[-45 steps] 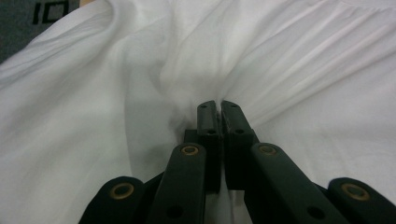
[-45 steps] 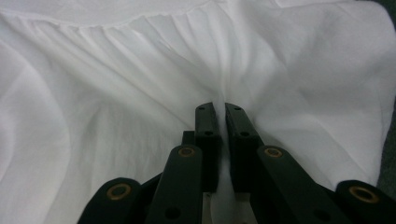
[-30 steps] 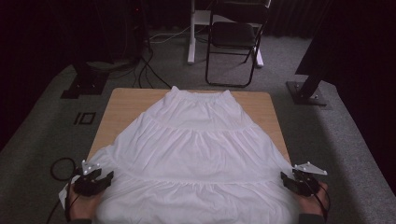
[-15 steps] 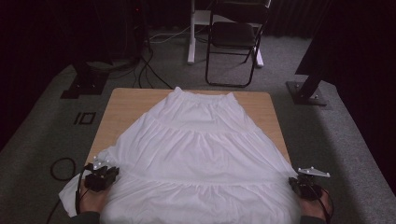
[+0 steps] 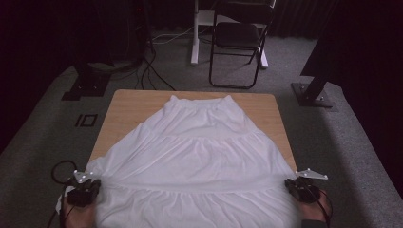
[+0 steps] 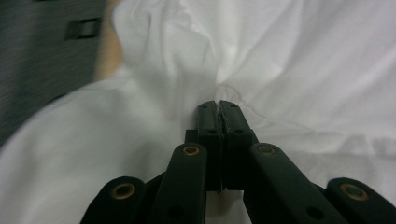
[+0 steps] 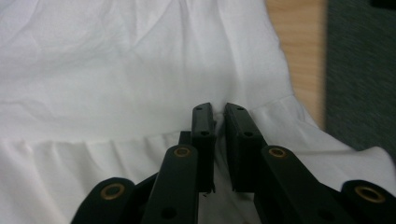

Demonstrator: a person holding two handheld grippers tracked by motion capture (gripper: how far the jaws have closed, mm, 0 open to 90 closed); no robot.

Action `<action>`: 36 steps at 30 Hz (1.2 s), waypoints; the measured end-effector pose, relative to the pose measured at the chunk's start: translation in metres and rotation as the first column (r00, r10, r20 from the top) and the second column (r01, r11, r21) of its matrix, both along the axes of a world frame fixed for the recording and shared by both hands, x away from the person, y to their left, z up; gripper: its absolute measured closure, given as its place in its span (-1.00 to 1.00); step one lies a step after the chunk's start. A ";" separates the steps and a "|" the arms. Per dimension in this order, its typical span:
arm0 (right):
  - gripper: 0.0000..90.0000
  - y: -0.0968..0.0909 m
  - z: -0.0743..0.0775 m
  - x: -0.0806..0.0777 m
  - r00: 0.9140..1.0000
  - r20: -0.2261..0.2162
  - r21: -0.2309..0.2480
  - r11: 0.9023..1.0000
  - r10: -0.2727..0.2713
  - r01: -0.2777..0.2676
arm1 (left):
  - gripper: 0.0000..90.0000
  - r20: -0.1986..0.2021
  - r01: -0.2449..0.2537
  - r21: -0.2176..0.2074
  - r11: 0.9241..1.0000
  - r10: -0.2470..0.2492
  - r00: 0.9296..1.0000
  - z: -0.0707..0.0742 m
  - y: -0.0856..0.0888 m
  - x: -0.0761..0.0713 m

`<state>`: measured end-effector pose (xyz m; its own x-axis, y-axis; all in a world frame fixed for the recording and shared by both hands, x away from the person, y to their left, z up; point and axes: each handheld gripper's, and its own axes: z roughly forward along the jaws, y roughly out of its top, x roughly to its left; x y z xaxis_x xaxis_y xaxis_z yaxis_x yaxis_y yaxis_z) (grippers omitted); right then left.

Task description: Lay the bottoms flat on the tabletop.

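White tiered cotton skirt (image 5: 197,156) lies spread flat on the light wooden worktop (image 5: 126,107), waistband at the far edge, hem overhanging the near edge. The left claw (image 6: 218,106) is at the skirt's left near corner, jaws pressed together on a pinch of fabric. The right claw (image 7: 219,112) is at the right near corner, jaws a narrow gap apart over the gathered seam; whether fabric is held between them cannot be determined. A black folding chair (image 5: 237,40) stands beyond the worktop.
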<state>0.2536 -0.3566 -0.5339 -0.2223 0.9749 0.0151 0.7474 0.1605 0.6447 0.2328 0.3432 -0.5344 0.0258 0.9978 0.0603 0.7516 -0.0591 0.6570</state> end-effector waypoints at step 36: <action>0.20 0.012 -0.007 0.062 0.997 0.069 -0.033 0.998 -0.045 0.047 | 0.21 0.094 0.114 -0.086 0.990 -0.106 0.990 -0.009 -0.023 0.047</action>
